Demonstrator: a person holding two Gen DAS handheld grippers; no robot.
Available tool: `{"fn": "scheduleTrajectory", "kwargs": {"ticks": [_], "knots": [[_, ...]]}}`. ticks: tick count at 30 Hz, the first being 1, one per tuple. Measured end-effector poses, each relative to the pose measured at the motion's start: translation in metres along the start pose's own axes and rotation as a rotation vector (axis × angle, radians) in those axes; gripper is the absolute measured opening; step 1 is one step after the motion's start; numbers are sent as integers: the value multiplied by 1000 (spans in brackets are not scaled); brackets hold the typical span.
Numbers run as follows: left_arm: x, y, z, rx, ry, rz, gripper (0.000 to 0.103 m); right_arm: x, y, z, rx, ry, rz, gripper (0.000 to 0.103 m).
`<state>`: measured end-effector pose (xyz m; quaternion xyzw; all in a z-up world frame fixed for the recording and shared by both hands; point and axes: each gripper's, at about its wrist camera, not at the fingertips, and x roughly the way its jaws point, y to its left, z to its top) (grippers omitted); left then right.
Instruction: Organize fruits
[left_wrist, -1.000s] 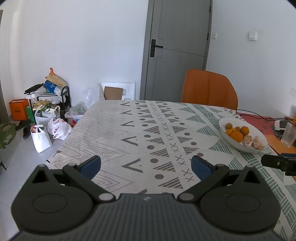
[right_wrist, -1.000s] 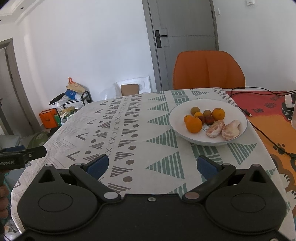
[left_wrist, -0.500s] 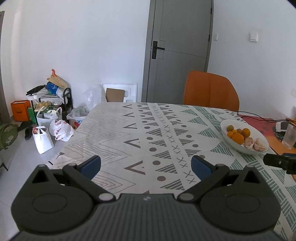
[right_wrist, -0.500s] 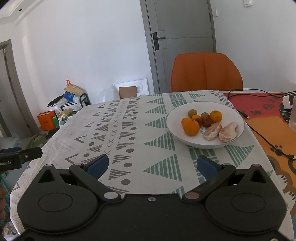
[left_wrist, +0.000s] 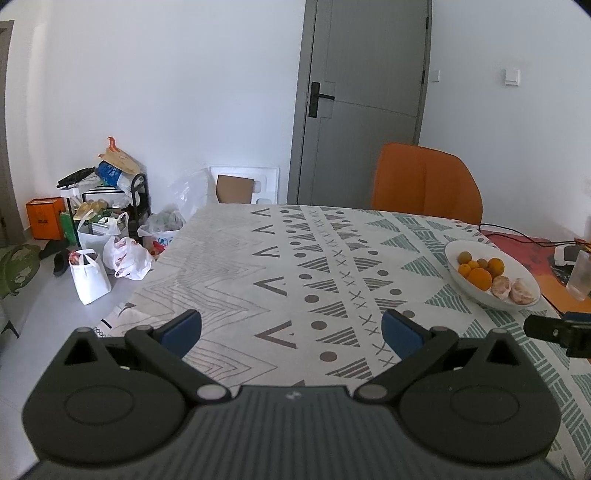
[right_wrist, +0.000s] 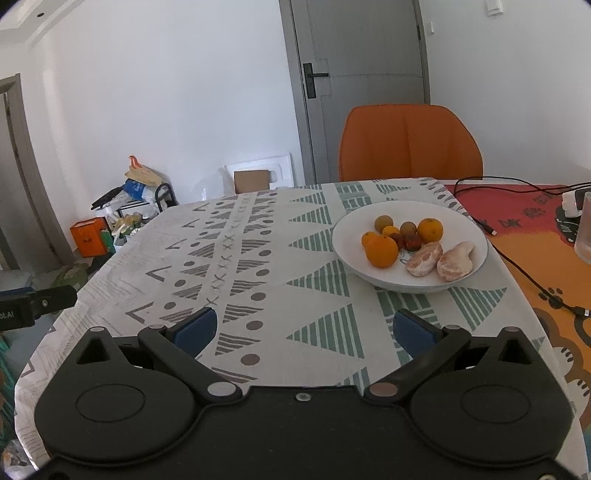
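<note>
A white bowl stands on the patterned tablecloth, right of centre in the right wrist view. It holds oranges, small brown and red fruits and two peeled citrus pieces. The bowl also shows in the left wrist view, far right. My right gripper is open and empty, short of the bowl. My left gripper is open and empty over the cloth's near left part.
An orange chair stands behind the table. Black cables and a glass lie on the orange mat at the right. Bags and boxes clutter the floor at the left. A grey door is behind.
Both grippers have drawn back and risen slightly; the bowl looks a little farther off in both views. Jaws stay open.
</note>
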<state>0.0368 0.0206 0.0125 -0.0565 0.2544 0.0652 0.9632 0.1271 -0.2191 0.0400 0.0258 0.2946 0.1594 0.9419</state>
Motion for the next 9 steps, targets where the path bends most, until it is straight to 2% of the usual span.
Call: {"fn": "scheduleTrajectory", "kwargs": {"ticks": [9], "knots": [[2, 0, 0, 4, 7, -6, 103, 4, 0, -2, 1, -8, -16, 103]]}}
